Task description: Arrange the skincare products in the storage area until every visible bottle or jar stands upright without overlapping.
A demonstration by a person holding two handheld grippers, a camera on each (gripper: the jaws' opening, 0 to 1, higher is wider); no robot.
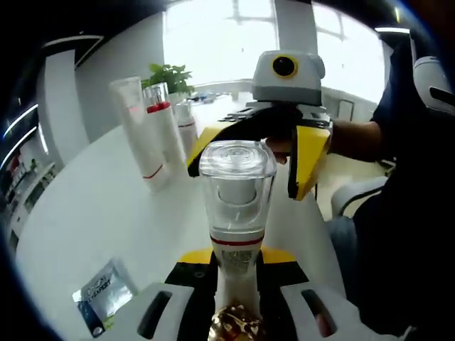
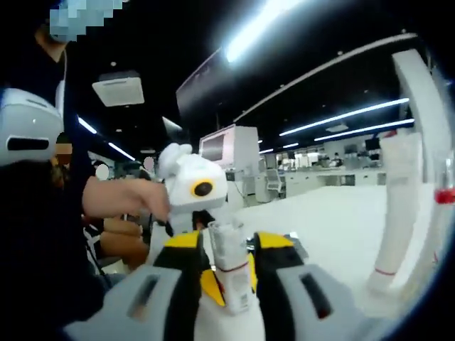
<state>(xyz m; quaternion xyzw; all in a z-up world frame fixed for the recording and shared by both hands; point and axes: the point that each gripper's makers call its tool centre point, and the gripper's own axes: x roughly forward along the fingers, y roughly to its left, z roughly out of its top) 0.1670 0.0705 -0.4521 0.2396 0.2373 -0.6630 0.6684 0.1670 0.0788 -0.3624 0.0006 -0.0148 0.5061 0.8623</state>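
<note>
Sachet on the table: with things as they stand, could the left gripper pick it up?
Probably not yet. The sachet lies on bare table beside the left gripper, but a clear-capped bottle fills its jaws and must go down first.

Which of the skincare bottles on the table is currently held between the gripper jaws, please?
The clear-capped bottle with the red band, clamped in the left gripper; the tall white tube and its neighbours stand free on the white table behind.

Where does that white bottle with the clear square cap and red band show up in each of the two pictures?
Left gripper view: the white bottle with the clear square cap stands centre, rising between this gripper's jaws.
Right gripper view: same bottle, low centre, between the jaws.
Shared landmark: the tall white tube with a red line, left in the first, right in the second.
</note>
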